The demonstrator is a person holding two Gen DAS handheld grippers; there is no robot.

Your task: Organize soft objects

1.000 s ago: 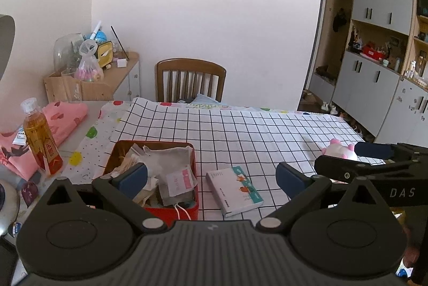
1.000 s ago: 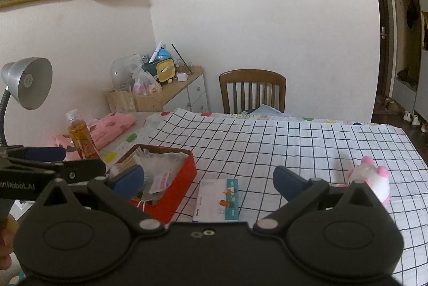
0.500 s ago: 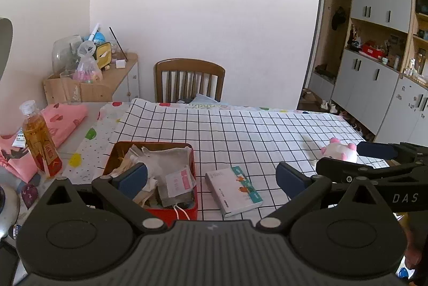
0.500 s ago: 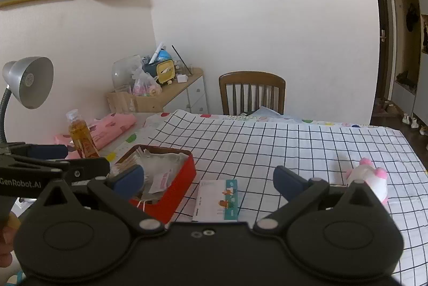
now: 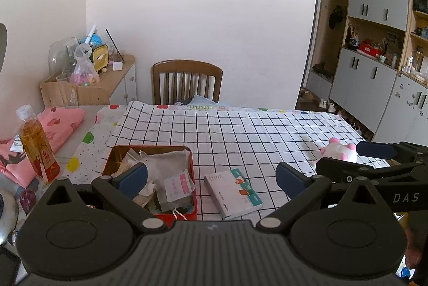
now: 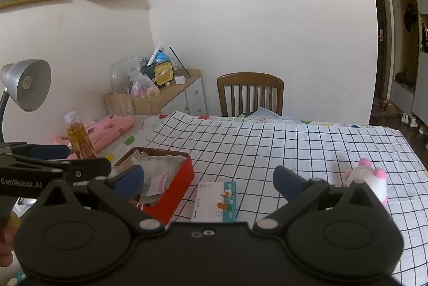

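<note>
A pink and white plush toy (image 5: 339, 152) lies on the checked tablecloth at the right; it also shows in the right wrist view (image 6: 370, 183). A red tin (image 5: 107, 165) holds cloth pouches and packets (image 5: 165, 171); it shows in the right wrist view too (image 6: 176, 187). Folded pink cloth (image 5: 57, 125) lies at the far left. My left gripper (image 5: 211, 177) is open and empty, above the tin and a small book. My right gripper (image 6: 207, 177) is open and empty, left of the plush toy.
A small book (image 5: 234, 192) lies beside the tin. A bottle of amber drink (image 5: 37, 147) stands at the left. A wooden chair (image 5: 187, 81) stands behind the table (image 5: 240, 130). A desk lamp (image 6: 26, 84) and a cluttered side cabinet (image 6: 171, 90) are on the left.
Both grippers have drifted slightly; the plush toy sits a little further right in the right wrist view. Both stay open and nothing was picked up.
</note>
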